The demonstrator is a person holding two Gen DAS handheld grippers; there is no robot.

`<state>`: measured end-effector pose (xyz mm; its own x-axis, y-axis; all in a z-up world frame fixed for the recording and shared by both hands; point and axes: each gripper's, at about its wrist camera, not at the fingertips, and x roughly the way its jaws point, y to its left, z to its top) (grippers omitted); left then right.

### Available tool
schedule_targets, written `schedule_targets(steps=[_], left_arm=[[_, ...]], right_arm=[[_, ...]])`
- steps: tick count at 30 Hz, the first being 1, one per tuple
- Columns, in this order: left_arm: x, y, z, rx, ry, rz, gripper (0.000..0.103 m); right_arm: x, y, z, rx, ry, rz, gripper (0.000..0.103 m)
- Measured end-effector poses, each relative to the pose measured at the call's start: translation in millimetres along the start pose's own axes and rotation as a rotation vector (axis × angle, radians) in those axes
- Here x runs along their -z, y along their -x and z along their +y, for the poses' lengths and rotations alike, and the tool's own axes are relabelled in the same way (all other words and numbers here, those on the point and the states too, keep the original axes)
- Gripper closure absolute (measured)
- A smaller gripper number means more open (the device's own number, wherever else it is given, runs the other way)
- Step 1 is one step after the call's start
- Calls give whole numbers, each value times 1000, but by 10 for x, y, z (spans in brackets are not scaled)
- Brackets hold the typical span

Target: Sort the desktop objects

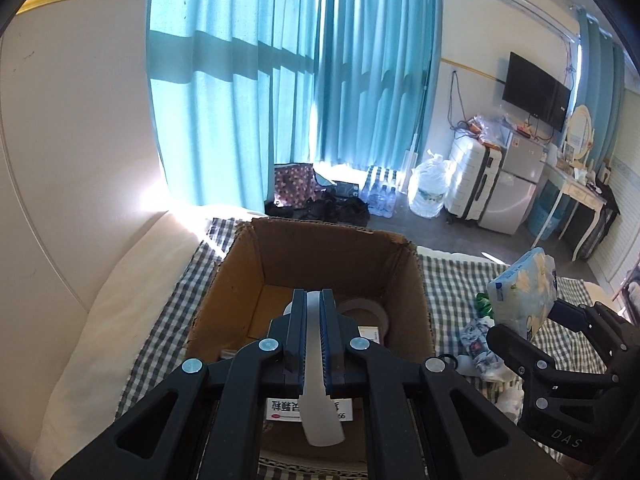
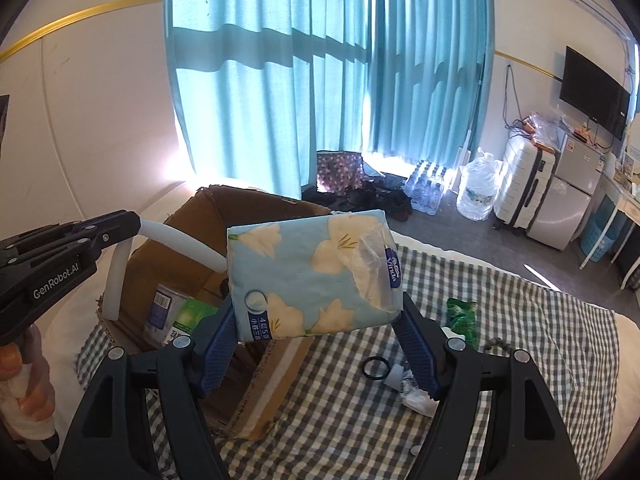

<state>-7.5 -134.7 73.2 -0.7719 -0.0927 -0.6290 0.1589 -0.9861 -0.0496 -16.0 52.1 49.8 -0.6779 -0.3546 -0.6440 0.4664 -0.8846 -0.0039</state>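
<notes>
The left gripper (image 1: 314, 304) has its jaws pressed together on a thin white curved strip (image 1: 316, 360), which runs between the pads and hangs out below them toward the camera. In the left wrist view that strip looks like a flat band seen edge-on; only the right wrist view shows its real shape, a bent white piece (image 2: 176, 240) arching out past the fingertips with one leg dropping down over the near wall of the box.

Beyond and below the left jaws stands the open cardboard box (image 1: 416, 280) on the checked cloth (image 1: 172, 320). From here the roll of clear tape (image 1: 366, 312) shows just right of the fingertips on the box floor, and a printed white label (image 1: 280, 410) lies under the jaws. The right wrist view cannot see the tape; it shows a green and white carton (image 2: 176, 316) inside the box, left of its own left finger.

The right gripper (image 2: 320, 320) has its jaws spread wide and pinching a floral tissue pack (image 2: 304, 276) by its two short ends, the pack raised clear of the cloth. Right of the jaws lie a black ring (image 2: 377, 368), a crumpled wrapper (image 2: 412, 392) and a green packet (image 2: 462, 316). A hand (image 2: 28, 364) grips the left tool's handle, seen only here.
</notes>
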Motion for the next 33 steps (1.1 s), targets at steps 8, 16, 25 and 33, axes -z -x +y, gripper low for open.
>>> schedule_targets(steps=[8,16,25,33], left_arm=[[68,-157,145,-32,15,44,97],[119,-323,198,-46,15,80,97],[209,-555,298,-52,39,146,97],[284,-703,312,-49,43,186,97]], right_arm=[[23,-177,201,-45,19,28,30],[27,-397,374,-80,50,67,30],[33,-649,534,-101,99,126,30],[102,-908,658,-106,140,193,29]])
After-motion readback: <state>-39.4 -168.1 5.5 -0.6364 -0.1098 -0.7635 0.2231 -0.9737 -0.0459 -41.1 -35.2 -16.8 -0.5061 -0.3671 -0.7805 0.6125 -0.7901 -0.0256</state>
